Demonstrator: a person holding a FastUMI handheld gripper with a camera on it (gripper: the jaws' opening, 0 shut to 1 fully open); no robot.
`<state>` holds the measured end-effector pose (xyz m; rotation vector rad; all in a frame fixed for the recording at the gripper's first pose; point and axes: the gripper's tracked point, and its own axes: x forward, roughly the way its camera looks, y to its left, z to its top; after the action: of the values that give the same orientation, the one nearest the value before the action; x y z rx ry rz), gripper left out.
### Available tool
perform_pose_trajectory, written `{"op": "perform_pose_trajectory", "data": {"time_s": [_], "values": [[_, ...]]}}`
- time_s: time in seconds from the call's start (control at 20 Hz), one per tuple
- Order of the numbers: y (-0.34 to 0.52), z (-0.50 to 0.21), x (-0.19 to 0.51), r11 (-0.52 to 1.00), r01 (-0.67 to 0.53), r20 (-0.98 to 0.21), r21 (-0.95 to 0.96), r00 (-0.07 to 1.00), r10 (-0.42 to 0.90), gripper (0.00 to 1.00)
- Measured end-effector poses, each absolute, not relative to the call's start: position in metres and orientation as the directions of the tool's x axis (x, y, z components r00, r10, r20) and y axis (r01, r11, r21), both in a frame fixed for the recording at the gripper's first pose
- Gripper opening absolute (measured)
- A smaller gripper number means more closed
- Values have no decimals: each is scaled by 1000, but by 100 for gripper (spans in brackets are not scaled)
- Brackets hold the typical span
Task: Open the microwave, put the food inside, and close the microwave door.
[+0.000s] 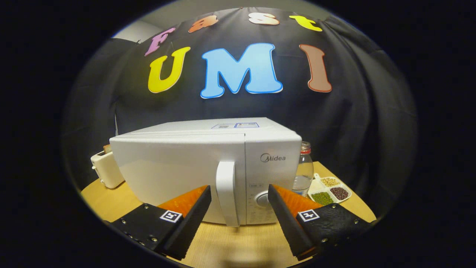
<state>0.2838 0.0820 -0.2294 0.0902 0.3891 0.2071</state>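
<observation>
A white microwave (186, 163) stands on the round wooden table (238, 242), its door nearly flush, with a slight gap along the top. Its vertical white door handle (227, 193) lies just ahead of my fingers, in line with the gap between them. My gripper (240, 195) is open, one finger on each side of the handle and apart from it. To the right of the handle sit the control panel and its round knob (263, 200).
A cream toaster (106, 169) with bread in it stands left of the microwave. Right of it are a clear bottle (303, 169) with a red cap and a white divided dish (330, 190) of beans. Bare tabletop lies under my fingers.
</observation>
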Motion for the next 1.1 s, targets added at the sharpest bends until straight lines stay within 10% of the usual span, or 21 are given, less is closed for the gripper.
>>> {"op": "perform_pose_trajectory", "data": {"time_s": [0.05,0.1,0.25,0.3,0.55,1.1], "values": [[85,-233,283,974,-178,-384,142,897,220,94],[90,-234,284,972,-177,-394,157,891,226,69],[98,-236,283,973,-183,-413,140,883,225,61],[100,-236,286,978,-171,-420,119,884,206,33],[98,-239,283,982,-170,-462,86,866,191,14],[98,-236,278,985,-156,-481,75,859,173,14]]}}
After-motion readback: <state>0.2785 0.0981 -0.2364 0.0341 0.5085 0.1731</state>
